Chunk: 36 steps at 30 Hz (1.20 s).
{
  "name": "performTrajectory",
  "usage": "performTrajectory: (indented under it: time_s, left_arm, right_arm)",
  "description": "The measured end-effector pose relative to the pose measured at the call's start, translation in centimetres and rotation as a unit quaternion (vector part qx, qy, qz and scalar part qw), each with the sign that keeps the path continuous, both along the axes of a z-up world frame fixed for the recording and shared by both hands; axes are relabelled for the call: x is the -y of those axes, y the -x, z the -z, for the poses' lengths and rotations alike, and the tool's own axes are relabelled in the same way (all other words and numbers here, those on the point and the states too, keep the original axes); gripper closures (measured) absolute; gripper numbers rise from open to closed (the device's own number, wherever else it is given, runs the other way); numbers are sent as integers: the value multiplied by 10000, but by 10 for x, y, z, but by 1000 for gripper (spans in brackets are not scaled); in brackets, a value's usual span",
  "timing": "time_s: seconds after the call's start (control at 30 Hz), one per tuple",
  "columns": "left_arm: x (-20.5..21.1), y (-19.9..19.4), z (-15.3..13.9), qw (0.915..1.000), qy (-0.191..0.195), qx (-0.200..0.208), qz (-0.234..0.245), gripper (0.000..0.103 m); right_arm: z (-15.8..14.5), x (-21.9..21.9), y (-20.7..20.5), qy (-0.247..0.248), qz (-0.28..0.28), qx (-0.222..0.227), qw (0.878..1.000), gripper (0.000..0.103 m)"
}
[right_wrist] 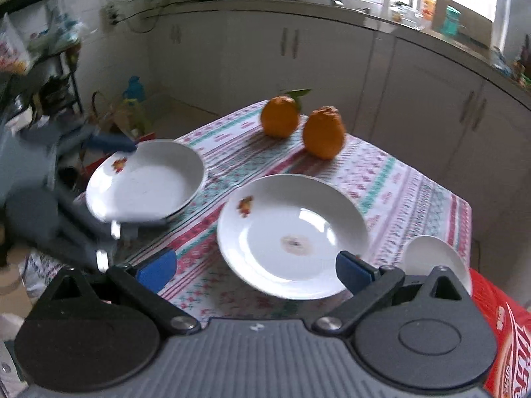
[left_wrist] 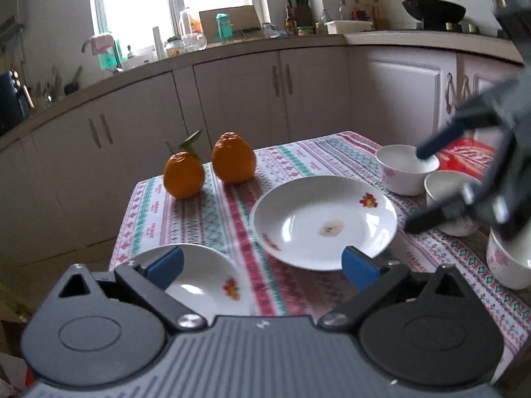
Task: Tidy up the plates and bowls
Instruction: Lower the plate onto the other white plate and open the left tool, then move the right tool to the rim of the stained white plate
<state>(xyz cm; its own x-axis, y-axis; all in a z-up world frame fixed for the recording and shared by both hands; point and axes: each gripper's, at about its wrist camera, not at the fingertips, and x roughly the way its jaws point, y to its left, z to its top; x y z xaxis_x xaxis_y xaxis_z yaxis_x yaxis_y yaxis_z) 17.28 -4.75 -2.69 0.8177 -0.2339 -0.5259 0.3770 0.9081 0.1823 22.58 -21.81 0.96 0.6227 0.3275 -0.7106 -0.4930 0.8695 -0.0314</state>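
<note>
Two white flowered plates lie on the patterned tablecloth (left_wrist: 232,219). The middle plate (left_wrist: 325,222) (right_wrist: 292,235) has a brown stain at its centre. The second plate (left_wrist: 205,285) (right_wrist: 146,179) sits at the table's corner. My left gripper (left_wrist: 262,267) (right_wrist: 126,182) is open wide, its fingers straddling that corner plate's rim without pressing on it. My right gripper (right_wrist: 255,270) (left_wrist: 424,185) is open too, above the middle plate's near edge and close to the bowls. Three white bowls stand together: a far bowl (left_wrist: 406,165), a middle bowl (left_wrist: 448,192) and a near bowl (left_wrist: 507,262).
Two oranges (left_wrist: 184,174) (left_wrist: 234,159) stand at the far end of the table. A red packet (right_wrist: 504,325) lies beside one bowl (right_wrist: 431,258). Kitchen cabinets (left_wrist: 232,99) and a cluttered counter run behind the small table, with floor on its other sides.
</note>
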Motion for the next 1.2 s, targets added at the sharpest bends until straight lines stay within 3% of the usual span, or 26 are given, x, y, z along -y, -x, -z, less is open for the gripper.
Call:
performTrajectory:
  time_s: [0.23,0.53,0.73,0.8,1.03,1.1,1.2]
  left_arm:
    - [51,3,26,9992,-389,33,25,2]
    - [70,-21,54,9975,-182,-683,33,2]
    - [75,-34,63,9961,-212,-859,-48,2]
    - [75,-36,65,9956,-181,-913,-52,2]
    - [72,-46,69,9949,-163,-996,-58,3]
    - [72,-48,70,9946,-139,-1024,-25,3]
    - [70,-53,72,9942,-83,-1069,-19,4]
  right_arm:
    - [-7,23,-40,-73,161,-312,9994,0]
    - [4,33,-118,-335,123,-1038,9940,0]
    - [27,23,-167,-101,-20,-1370,9905,3]
    - [34,20,-179,22,-53,-1428,9897,11]
    - [62,13,-213,270,-293,-1657,9854,15]
    - [68,11,-221,239,-317,-1782,9832,27]
    - [76,9,-228,256,-411,-1906,9805,36]
